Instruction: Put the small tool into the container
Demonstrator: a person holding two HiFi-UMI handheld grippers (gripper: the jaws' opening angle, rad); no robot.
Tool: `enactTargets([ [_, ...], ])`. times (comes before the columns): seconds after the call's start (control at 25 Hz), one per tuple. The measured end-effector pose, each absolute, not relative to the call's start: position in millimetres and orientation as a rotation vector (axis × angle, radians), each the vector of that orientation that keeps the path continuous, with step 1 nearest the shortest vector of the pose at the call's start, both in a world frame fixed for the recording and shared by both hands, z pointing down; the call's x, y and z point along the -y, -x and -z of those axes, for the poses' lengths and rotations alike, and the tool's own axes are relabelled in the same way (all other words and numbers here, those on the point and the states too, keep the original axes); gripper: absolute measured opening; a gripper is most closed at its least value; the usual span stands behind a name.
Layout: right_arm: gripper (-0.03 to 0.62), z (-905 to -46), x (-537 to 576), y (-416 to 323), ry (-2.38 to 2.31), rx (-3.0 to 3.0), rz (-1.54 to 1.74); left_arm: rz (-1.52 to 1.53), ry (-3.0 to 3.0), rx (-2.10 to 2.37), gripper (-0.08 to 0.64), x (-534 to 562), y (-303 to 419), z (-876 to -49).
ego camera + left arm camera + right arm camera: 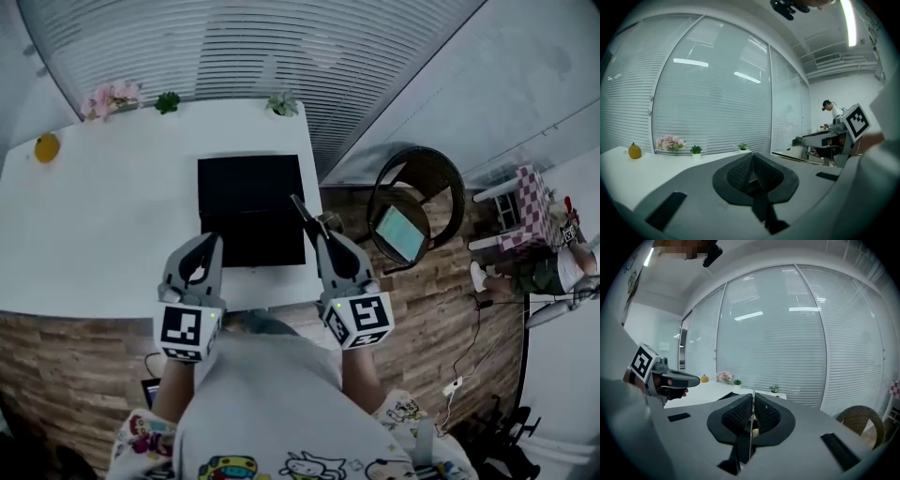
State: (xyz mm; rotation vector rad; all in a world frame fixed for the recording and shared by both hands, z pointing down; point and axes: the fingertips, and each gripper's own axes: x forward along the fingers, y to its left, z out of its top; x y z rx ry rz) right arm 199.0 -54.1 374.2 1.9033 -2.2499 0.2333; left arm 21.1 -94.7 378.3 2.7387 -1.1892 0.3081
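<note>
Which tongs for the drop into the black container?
Right. The right tongs are shut on the small tool, whose tip sits over the right edge of the black container. The left tongs are shut, empty.

A white worktop [103,225] runs along a wall of slatted blinds [281,47]. At its far edge, from the left, are a yellow fruit [47,147], a bunch of pink flowers [111,97], a small green plant [167,101] just beside them, and a second small plant [282,104] near the right corner. To the right, on the wood-plank floor [441,309], stands a round dark wicker chair [417,208] with a pale green flat rectangle [399,232] on its seat. Further right is a pink-and-white chequered piece [532,208]. In the left gripper view a person in a white top [836,111] stands far off under a ceiling strip light [847,21]
</note>
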Motion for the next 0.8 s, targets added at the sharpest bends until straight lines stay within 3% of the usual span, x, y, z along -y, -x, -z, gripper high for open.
enactTargets([
  [0.8, 0.012, -383.5, 81.7, -179.4, -1.599, 2.490, -0.255, -0.321, -2.559, 1.492, 0.006, 85.0, -0.4, -380.8],
])
